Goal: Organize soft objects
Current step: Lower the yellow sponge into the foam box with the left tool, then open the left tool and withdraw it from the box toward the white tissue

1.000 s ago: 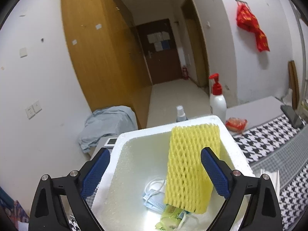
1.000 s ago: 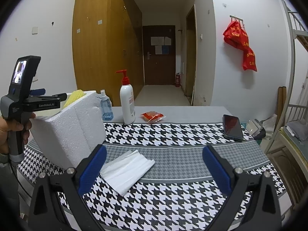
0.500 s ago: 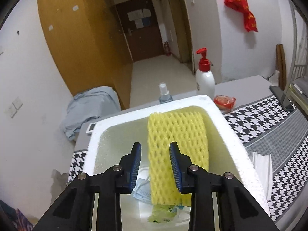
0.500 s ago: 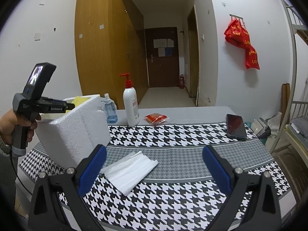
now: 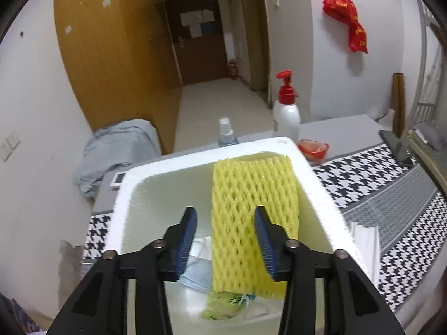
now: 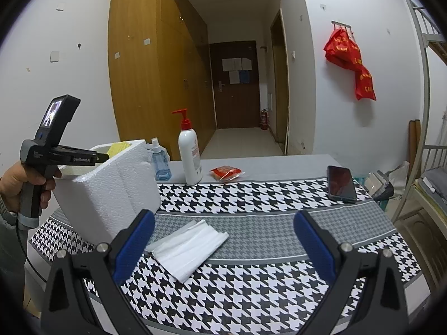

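Note:
A yellow foam net [image 5: 251,189] leans upright inside the white foam box [image 5: 173,162], against its right wall. Blue face masks [image 5: 195,276] and a yellow-green bag [image 5: 220,304] lie on the box floor. My left gripper [image 5: 225,237] hovers over the box, pointing down into it. Its jaws are partway apart and opening, the net behind them with no pad pressing on it. In the right wrist view a hand [image 6: 16,187] holds that left gripper [image 6: 97,157] at the box [image 6: 111,195] rim. My right gripper [image 6: 223,240] stands open above the houndstooth cloth, a white folded sheet [image 6: 187,247] just ahead at left.
Behind the box stand a red-capped pump bottle [image 6: 190,156] and a blue spray bottle [image 6: 160,164]. A red packet [image 6: 226,173] and a dark phone [image 6: 340,180] lie farther along the table. A grey cloth heap [image 5: 117,145] sits beyond the table's left end.
The left gripper's jaws went from wide to nearly together, then parted somewhat, while it tipped further down over the box. The net stayed leaning in the box. The right gripper held still.

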A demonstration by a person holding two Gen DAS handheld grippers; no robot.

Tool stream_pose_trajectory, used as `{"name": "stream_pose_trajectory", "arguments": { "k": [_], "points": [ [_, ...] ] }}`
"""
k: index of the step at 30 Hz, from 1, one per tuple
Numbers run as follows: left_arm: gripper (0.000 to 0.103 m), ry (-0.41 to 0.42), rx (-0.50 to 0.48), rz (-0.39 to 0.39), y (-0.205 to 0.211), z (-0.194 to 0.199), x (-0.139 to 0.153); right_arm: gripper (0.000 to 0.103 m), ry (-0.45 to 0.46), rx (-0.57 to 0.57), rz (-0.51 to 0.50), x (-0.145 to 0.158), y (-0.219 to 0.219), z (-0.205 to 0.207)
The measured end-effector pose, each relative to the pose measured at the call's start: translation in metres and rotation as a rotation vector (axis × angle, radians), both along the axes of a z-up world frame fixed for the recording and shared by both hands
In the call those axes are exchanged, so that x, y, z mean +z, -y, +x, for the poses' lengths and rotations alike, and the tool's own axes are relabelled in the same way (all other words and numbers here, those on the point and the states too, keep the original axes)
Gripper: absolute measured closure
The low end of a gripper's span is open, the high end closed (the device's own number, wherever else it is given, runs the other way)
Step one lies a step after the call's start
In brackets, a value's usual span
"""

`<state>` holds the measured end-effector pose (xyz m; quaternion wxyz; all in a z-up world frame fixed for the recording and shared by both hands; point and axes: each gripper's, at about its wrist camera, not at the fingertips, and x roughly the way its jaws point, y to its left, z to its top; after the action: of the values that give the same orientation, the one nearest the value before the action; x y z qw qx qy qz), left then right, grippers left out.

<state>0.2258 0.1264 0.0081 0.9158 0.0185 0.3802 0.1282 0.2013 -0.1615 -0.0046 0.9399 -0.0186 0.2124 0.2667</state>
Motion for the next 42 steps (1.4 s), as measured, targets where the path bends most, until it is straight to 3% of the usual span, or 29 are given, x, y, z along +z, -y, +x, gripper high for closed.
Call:
{"name": "stream_pose_trajectory", "arguments": {
  "k": [3, 4, 5, 6, 7, 11, 20, 24, 26, 27, 30, 31, 35, 40, 42],
  "points": [
    [0.055, -0.005, -0.026, -0.021, 0.002, 0.002, -0.001, 0.002, 0.000, -0.004, -0.001, 0.000, 0.001, 0.000],
    [0.060, -0.008, -0.032, -0.023, 0.002, 0.002, -0.002, 0.002, 0.000, -0.006, -0.001, 0.000, 0.001, 0.000],
    [0.067, -0.015, -0.044, -0.029, 0.002, 0.003, -0.002, 0.002, 0.000, -0.006, 0.000, 0.001, 0.002, 0.000],
    [0.087, -0.025, -0.050, -0.031, 0.003, 0.004, -0.003, 0.002, 0.001, -0.005, 0.002, 0.001, 0.002, 0.000],
    [0.093, -0.025, -0.050, -0.031, 0.003, 0.004, -0.004, 0.002, 0.002, -0.006, 0.003, 0.001, 0.003, 0.000],
    [0.095, -0.007, -0.055, -0.017, 0.004, -0.002, -0.001, 0.002, 0.001, -0.010, 0.006, 0.001, 0.004, 0.000],
    [0.095, 0.087, 0.042, 0.059, -0.012, -0.027, 0.018, 0.002, 0.010, 0.012, 0.002, 0.004, -0.002, -0.003],
    [0.095, 0.069, 0.068, 0.073, -0.022, -0.032, 0.016, 0.002, 0.016, 0.024, -0.002, 0.006, -0.006, -0.007],
    [0.092, 0.075, 0.090, 0.092, -0.024, -0.035, 0.016, 0.002, 0.020, 0.031, -0.001, 0.007, -0.007, -0.008],
    [0.084, 0.082, 0.103, 0.094, -0.025, -0.036, 0.016, 0.002, 0.021, 0.031, -0.002, 0.007, -0.008, -0.009],
    [0.029, 0.120, 0.120, 0.107, -0.023, -0.041, 0.021, 0.002, 0.023, 0.032, -0.008, 0.007, -0.009, -0.012],
    [0.022, 0.139, 0.124, 0.115, -0.023, -0.044, 0.023, 0.002, 0.025, 0.031, -0.009, 0.007, -0.009, -0.012],
    [0.021, 0.187, 0.135, 0.131, -0.020, -0.052, 0.033, 0.002, 0.029, 0.026, -0.010, 0.009, -0.009, -0.015],
    [0.006, 0.265, 0.107, 0.127, -0.007, -0.067, 0.041, 0.002, 0.038, 0.022, -0.015, 0.012, -0.010, -0.019],
    [0.005, 0.288, 0.097, 0.130, 0.000, -0.073, 0.046, 0.002, 0.042, 0.020, -0.014, 0.013, -0.009, -0.021]
  ]
}}
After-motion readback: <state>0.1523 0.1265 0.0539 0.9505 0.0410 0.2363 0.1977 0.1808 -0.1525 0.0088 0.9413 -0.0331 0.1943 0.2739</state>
